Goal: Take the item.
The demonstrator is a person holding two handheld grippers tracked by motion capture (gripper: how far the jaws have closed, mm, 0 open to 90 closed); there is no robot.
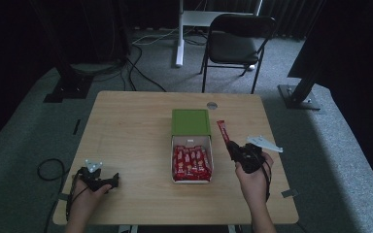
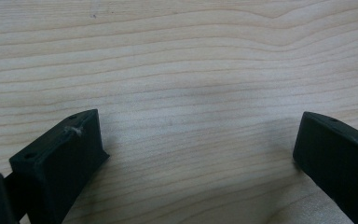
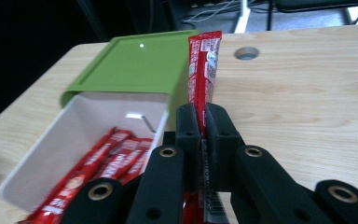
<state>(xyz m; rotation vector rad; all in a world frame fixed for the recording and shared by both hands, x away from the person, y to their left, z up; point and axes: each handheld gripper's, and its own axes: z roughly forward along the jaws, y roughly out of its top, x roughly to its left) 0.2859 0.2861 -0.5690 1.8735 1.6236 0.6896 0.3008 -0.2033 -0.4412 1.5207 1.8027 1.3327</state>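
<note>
A light wooden table (image 1: pixel 136 126) with rounded corners is seen from above. One person sits at the near edge, with two forearms coming in from the bottom and one black two-jaw gripper in each hand.

At the near left corner, the left gripper (image 1: pixel 110 180) rests low over bare wood, close to the table's near and left edges. In the left gripper view its two jaws stand spread wide apart, with nothing but wood grain between them. From here the whole left half of the table lies open, up to the far edge.

In the middle stands one white rectangular box (image 1: pixel 174 160), its one green lid (image 1: pixel 190 121) slid back toward the far side so that the near half is uncovered. Inside lie red foil stick packets (image 1: pixel 191 164), side by side; about six show, though the exact count is hard to tell.

Just right of the box, the right gripper (image 1: pixel 228 143) pinches one long red foil stick packet (image 1: pixel 222 130) between jaws pressed tight together. The packet is held above the table, pointing toward the far edge, beside the green lid. In the right gripper view it rises upright from between the pads (image 3: pixel 188 122).

One round hole (image 1: pixel 211 105) sits near the far edge. The right strip of the table is bare. Beyond the table stands one dark chair (image 1: pixel 236 43).
</note>
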